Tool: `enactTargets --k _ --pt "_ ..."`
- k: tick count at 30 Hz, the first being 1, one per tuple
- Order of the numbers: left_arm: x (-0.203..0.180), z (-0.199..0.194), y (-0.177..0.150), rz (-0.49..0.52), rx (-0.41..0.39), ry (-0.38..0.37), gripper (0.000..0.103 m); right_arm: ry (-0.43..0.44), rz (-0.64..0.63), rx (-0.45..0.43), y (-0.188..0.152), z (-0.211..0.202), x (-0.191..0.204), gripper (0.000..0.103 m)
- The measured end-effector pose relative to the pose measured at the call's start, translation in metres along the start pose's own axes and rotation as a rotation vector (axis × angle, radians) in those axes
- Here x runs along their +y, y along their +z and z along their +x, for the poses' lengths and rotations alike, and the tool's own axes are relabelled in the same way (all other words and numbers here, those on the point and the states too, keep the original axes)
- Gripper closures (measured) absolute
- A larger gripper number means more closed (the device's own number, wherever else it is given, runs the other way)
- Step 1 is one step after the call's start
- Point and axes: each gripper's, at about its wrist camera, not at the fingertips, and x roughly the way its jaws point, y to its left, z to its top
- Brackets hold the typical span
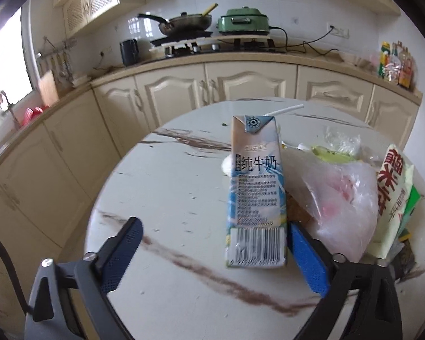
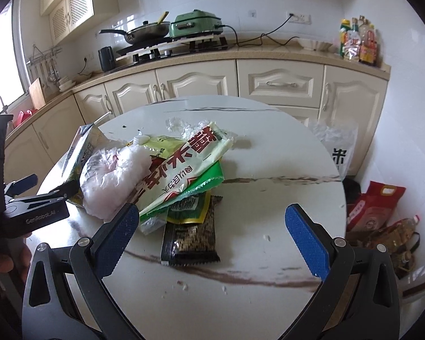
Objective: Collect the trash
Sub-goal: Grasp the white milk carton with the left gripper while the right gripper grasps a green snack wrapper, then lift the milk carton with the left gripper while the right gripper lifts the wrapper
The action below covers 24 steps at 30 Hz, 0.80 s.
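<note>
A milk carton (image 1: 255, 192) with a white straw stands on the round marble table (image 1: 167, 187). My left gripper (image 1: 215, 232) is open; the carton stands between its fingers, close to the right finger (image 1: 306, 257). The carton also shows in the right wrist view (image 2: 78, 153). Beside it lies a trash pile: a clear plastic bag (image 2: 113, 175), a large green and white packet (image 2: 184, 170) and a dark snack packet (image 2: 192, 238). My right gripper (image 2: 212, 221) is open, just in front of the dark packet, and holds nothing.
Kitchen cabinets (image 2: 240, 82) and a counter with a pan (image 2: 144, 32) and a green cooker (image 2: 197, 24) run behind the table. Bags (image 2: 374, 209) and a bottle lie on the floor at right. A clear bag (image 2: 340, 144) hangs past the table's right edge.
</note>
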Motion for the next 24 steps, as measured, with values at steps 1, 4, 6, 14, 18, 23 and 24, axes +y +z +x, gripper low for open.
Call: enactTargets --k 1,4,6,14,18,23,24 --pt "0.002 0.007 0.004 0.001 0.006 -0.027 0.018 0.004 0.0 0.002 0.001 0.003 0.0 0.0" --pt "0.009 0.019 0.012 0.001 0.008 -0.098 0.054 0.003 0.004 0.012 0.004 0.012 -0.001 0.0" --pt "0.018 0.025 0.015 -0.001 0.01 -0.141 0.066 0.015 0.014 0.017 0.007 0.019 -0.002 0.0" --pt "0.069 -0.001 -0.001 -0.043 -0.039 -0.139 0.067 0.033 0.056 0.027 0.023 0.032 0.001 0.0" --pt "0.074 -0.015 -0.015 -0.036 -0.049 -0.122 0.066 0.017 0.173 0.054 0.029 0.051 -0.011 0.0" --pt "0.067 -0.027 -0.027 -0.034 -0.051 -0.13 0.066 0.11 0.278 0.096 0.036 0.077 -0.025 0.0" --pt "0.062 -0.032 -0.03 -0.034 -0.05 -0.13 0.066 0.125 0.28 0.095 0.036 0.081 -0.025 0.006"
